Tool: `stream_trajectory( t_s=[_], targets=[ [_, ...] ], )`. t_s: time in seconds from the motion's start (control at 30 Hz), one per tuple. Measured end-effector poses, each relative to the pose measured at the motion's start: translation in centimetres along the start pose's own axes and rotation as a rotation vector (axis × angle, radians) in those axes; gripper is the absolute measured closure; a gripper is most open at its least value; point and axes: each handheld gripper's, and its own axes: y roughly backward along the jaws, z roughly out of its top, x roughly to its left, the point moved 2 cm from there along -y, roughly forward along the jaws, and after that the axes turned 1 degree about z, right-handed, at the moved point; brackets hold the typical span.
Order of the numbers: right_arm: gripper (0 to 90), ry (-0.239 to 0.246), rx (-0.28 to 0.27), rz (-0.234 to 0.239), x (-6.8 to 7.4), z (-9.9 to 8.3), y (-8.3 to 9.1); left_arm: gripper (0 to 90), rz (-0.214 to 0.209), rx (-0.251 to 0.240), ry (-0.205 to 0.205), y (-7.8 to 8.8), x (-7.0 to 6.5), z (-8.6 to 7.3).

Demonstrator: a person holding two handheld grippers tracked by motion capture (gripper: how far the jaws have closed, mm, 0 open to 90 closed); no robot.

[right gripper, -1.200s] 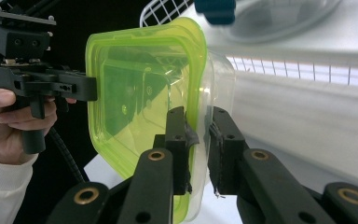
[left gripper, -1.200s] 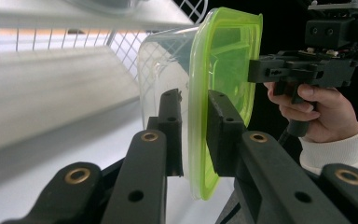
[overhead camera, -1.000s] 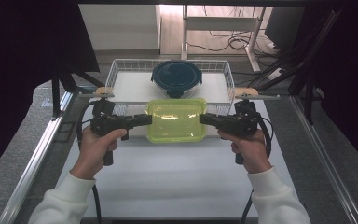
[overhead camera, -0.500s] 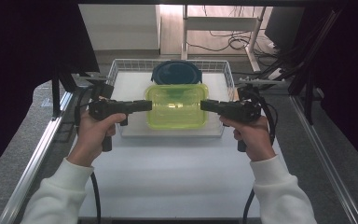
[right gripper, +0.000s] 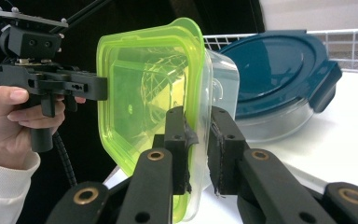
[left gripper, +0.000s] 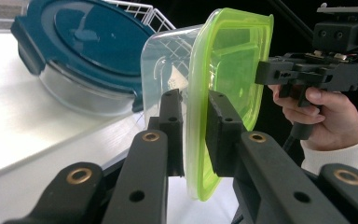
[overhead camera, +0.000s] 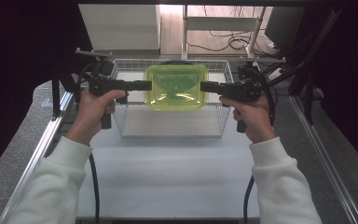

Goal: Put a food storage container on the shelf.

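White sleeves come in from the bottom of the high view, one on each side, over the white surface (overhead camera: 168, 172). Each hand holds a black tool. The left hand (overhead camera: 93, 109) grips the left tool (overhead camera: 145, 85), and the right hand (overhead camera: 251, 114) grips the right tool (overhead camera: 206, 87). A black cable hangs down from each tool.

Between the two tools sits a clear box with a yellow-green lid (overhead camera: 176, 87). It is up in the air, level, above a white wire basket (overhead camera: 126, 127) that stands on the surface. The left tool pinches the left edge of the box and the right tool pinches the right edge.

In the left gripper view, the left tool (left gripper: 195, 135) has its two black jaws pressed onto the rim of the box (left gripper: 228, 79), one jaw on the lid side and one on the clear side. Farther off, the right tool (left gripper: 261, 72) holds the other edge.

In the right gripper view, the right tool (right gripper: 198, 149) bites the rim of the box (right gripper: 144, 88) the same way, with the left tool (right gripper: 102, 88) on the far edge.

Past the box, a round glass bowl with a dark blue lid (left gripper: 88, 46) rests inside the basket, leaning against the far wire wall. It also shows in the right gripper view (right gripper: 279, 74).
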Motion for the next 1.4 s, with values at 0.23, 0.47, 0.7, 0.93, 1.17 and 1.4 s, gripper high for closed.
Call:
stream_trajectory(
  t_s=[0.23, 0.47, 0.7, 0.93, 1.17, 1.4],
  targets=[
    [78.3, -0.015, 0.004, -0.004, -0.9, 2.0, -0.4, 78.4, 0.0, 0.004, 0.002, -0.7, 0.9, 2.4],
    [78.4, -0.039, 0.025, -0.03, -2.2, 4.5, -1.8, 78.5, 0.008, 0.007, 0.04, -1.4, 2.5, 4.7],
    [78.7, -0.101, 0.06, -0.046, -4.0, 5.6, -3.7, 78.6, 0.038, 0.031, 0.1, -2.7, 4.7, 5.4],
    [77.8, -0.193, 0.039, -0.038, -6.0, 5.4, -4.6, 77.1, 0.006, 0.021, 0.158, -3.6, 5.8, 5.9],
    [73.4, -0.287, 0.021, -0.062, -7.5, 5.6, -5.9, 74.3, -0.025, 0.018, 0.231, -4.7, 7.7, 6.3],
    [70.9, -0.393, -0.023, -0.066, -8.4, 5.4, -6.7, 70.5, -0.033, 0.007, 0.273, -5.2, 8.6, 6.3]
  ],
)
